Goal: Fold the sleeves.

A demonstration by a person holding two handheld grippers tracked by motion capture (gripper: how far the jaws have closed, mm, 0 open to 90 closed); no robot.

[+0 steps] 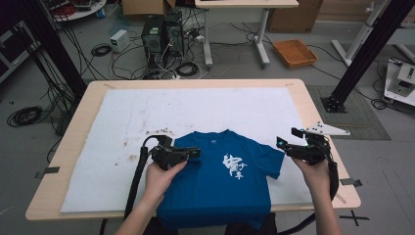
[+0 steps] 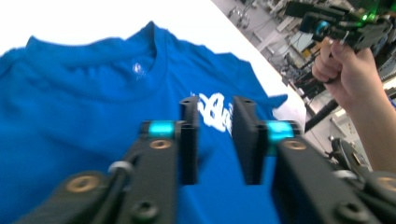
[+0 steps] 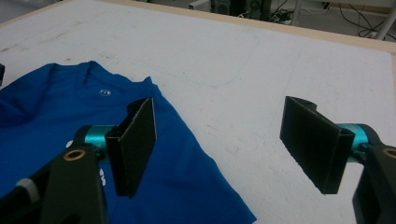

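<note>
T-shirt point(image 1: 215, 181), blue, lying on bench point(image 1: 73, 147); left gripper point(image 2: 215, 140) hovering over it, jaws slightly parted, nothing between; right gripper point(image 3: 224, 144) gaping wide beside the sleeve.

Light wood table point(image 1: 313, 105) with a big white sheet point(image 1: 147, 112) covering most of the top, kinda stained toward 9 o'clock. A blue tee point(image 1: 210, 191) lies flat on the sheet at about 6 o'clock, collar toward 12, hem hanging over the near edge.
</note>
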